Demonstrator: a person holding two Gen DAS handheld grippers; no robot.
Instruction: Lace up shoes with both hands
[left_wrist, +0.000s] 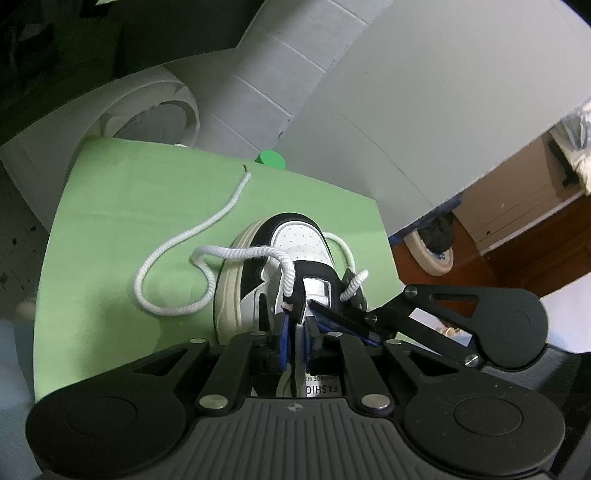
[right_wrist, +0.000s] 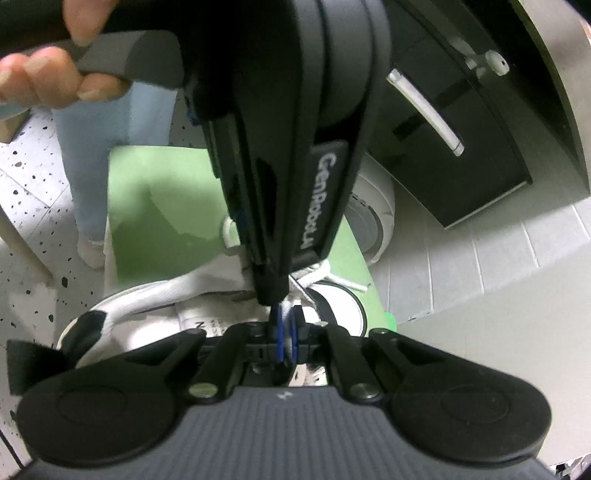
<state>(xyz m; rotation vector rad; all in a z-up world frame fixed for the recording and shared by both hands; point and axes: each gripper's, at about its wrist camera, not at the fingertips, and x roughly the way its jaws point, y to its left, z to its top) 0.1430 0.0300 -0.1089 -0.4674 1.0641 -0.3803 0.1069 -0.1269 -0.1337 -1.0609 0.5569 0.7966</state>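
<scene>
**Two claws pinch at the tongue of the sneaker**

The left gripper (left_wrist: 295, 325) has its blue pads squeezed almost together. They seem to pinch the shoe's tongue edge, right where the white lace (left_wrist: 236, 253) goes into an eyelet. What sits between the pads is hard to see for sure. The right gripper (right_wrist: 286, 332) is squeezed together too, with a bit of white lace showing between its blue pads. It reaches in from the right and meets the left one at the same spot.

Just past the claws lies the sneaker (left_wrist: 295, 240), black and white with a cream sole. Its toe points away from the left claw, so its long way runs near to far. It rests on a green mat (left_wrist: 110, 221).

The long end of the lace comes up out of the left eyelet, crosses the shoe to the left, loops on the mat and runs off to the far side. A short end (left_wrist: 354, 284) sticks up from the right eyelet, close to the right claw.

The long end lies to the left, so the left claw looks like the nearer one to fetch it. The next free eyelets are probably nearer than the claws, toward the shoe's opening.

In the right view a person's hand (right_wrist: 48, 74) holds the handle of the left gripper.
</scene>
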